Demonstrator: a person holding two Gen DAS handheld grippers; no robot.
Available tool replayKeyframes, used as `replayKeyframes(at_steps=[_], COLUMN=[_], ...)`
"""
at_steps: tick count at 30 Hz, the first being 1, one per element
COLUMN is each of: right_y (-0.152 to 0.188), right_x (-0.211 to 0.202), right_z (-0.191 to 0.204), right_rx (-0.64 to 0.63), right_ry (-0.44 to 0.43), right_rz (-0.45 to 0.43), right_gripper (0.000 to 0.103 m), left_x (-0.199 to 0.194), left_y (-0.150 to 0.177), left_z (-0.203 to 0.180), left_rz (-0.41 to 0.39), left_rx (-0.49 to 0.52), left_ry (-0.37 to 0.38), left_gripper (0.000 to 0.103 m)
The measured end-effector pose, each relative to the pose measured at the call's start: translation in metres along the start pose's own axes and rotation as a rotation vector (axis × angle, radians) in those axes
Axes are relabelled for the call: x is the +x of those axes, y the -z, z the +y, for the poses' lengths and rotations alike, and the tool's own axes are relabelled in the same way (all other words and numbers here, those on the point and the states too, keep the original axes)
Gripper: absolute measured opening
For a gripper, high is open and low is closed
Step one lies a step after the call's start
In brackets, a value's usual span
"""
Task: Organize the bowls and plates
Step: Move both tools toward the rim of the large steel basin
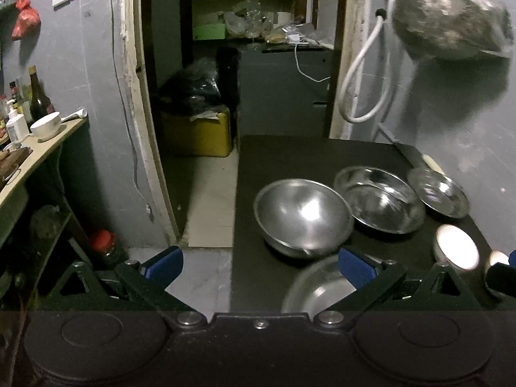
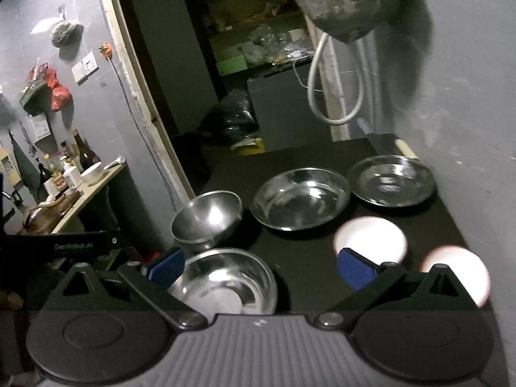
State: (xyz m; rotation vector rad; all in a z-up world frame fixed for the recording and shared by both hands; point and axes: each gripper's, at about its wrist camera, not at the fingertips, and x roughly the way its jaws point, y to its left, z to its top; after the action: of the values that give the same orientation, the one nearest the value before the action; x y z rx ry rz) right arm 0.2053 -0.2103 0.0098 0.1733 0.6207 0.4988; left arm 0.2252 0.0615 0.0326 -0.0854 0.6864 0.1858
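Steel bowls point(image 2: 206, 217), round and shiny, on matte table point(image 2: 306, 274)

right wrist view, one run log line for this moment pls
left claw: open | right claw: open | steel bowls: unstacked on black table

From my feed I count four steel pieces on the black table point(image 2: 309, 277): two deep bowls point(image 2: 208, 217) point(image 2: 225, 282) near the left edge, two shallow steel plates point(image 2: 301, 198) point(image 2: 391, 180) toward the far right corner. Plus two white bowls point(image 2: 371, 237) point(image 2: 458, 267) along the right edge.
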Motion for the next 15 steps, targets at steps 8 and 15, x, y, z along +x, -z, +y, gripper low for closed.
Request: replayKeyframes(at_steps=[8, 15], right_y=[-0.004, -0.002], right_x=[0.046, 0.088], right_z=[0.008, -0.009], right_rx=[0.098, 0.280], right_ry=[0.108, 0.129], right_rz=[0.026, 0.057], right_gripper=[0.103, 0.103], left_x=[0.067, 0.144], left_y=[-0.043, -0.087], left_z=[0.025, 0.000], left_rz=[0.019, 0.054], left_rx=[0.059, 0.175], left_ry=[0.114, 0.277], left_gripper=[0.102, 0.102])
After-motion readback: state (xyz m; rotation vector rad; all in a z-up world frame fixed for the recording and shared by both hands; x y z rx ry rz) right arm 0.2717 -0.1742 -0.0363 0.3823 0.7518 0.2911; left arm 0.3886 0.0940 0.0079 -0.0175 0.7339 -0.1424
